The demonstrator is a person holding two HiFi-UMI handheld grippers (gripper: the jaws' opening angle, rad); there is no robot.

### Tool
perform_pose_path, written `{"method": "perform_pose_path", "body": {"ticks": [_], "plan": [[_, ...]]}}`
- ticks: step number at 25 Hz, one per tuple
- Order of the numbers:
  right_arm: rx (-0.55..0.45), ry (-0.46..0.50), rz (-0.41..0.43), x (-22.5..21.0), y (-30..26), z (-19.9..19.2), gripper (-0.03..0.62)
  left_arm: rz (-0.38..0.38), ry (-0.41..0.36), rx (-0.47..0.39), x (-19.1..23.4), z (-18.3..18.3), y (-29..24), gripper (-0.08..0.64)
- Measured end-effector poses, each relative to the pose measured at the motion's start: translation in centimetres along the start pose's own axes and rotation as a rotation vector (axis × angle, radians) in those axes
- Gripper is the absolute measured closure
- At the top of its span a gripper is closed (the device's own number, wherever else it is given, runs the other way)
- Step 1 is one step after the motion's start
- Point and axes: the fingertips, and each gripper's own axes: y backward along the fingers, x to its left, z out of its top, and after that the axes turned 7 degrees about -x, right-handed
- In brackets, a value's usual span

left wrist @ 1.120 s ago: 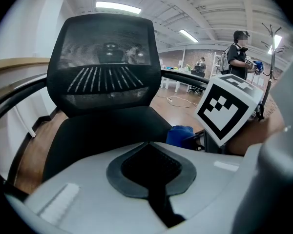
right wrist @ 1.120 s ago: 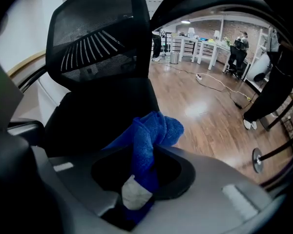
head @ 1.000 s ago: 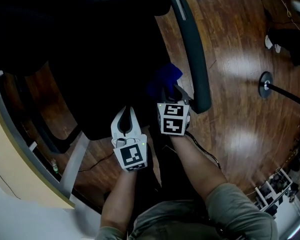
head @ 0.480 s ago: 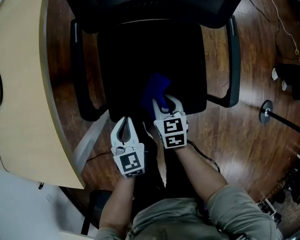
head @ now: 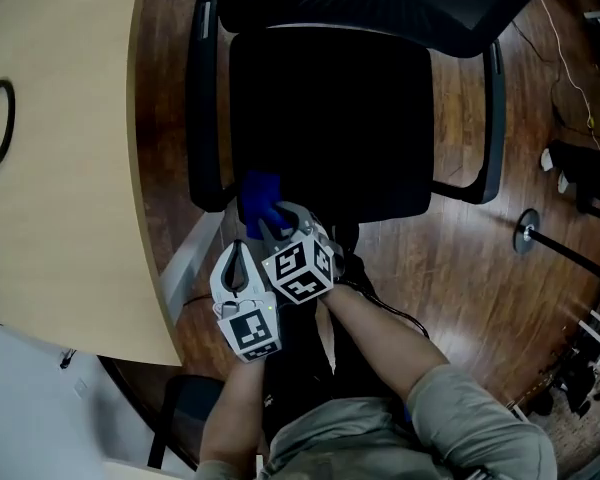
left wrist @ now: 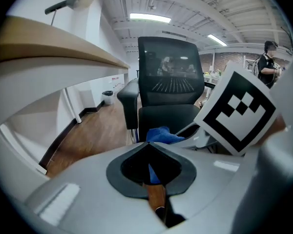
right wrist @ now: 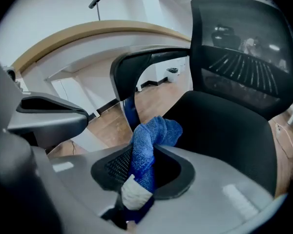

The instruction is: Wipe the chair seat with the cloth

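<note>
**Q:** Where does the job stand?

**A:** The right gripper [head: 272,220], fingers clamped on the blue cloth [head: 259,198], holds it at the front corner of the black seat [head: 330,118]. That is the corner on the table [head: 60,168] side, just inside the armrest [head: 204,118]. Whether the cloth presses on the seat cannot be told. The left gripper [head: 237,250] hangs just off the seat's front edge, fingers together on nothing.

**Q:** How much is wiped?

**A:** Judging by the position, the wipe is at one corner. Most of the seat, toward the backrest [head: 380,8] and the far armrest [head: 492,118], looks left to cover. The dark pad shows no streak or dust to mark what is done.

**Q:** And the setting?

**A:** The seat is a flat, matt black pad. The pale table stands beside it on one side. Polished wood floor [head: 460,258] spreads on the other, with a round stand base [head: 526,230] and loose cables [head: 570,68] well away from the seat. Strip lights [left wrist: 149,17] run along the ceiling beyond the backrest.
</note>
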Motion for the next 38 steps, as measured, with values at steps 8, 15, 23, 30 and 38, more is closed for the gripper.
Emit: {"method": "perform_pose_path", "body": {"ticks": [8, 15, 23, 30, 38], "plan": [[0.029, 0.011, -0.002, -1.6, -3.3, -3.2, 0.494, 0.006, -0.014, 0.043, -1.1, -4.1, -1.2, 0.555], [0.043, -0.06, -0.109, -8.1, 1.4, -5.3, 0.494, -0.079, -0.063, 0.039, -6.8, -2.1, -3.1, 0.554], [0.068, -0.228, -0.324, -18.8, 9.7, -10.5, 0.494, -0.23, -0.135, 0.006, -16.4, 1.7, -5.9, 0.554], [0.064, -0.37, -0.457, -25.3, 16.6, -16.2, 0.495, -0.329, -0.185, 0.013, -24.2, 1.8, -6.8, 0.554], [0.076, -0.47, -0.498, -28.2, 21.2, -22.5, 0.495, -0.41, -0.228, 0.025, -31.1, 1.2, -7.3, 0.554]]}}
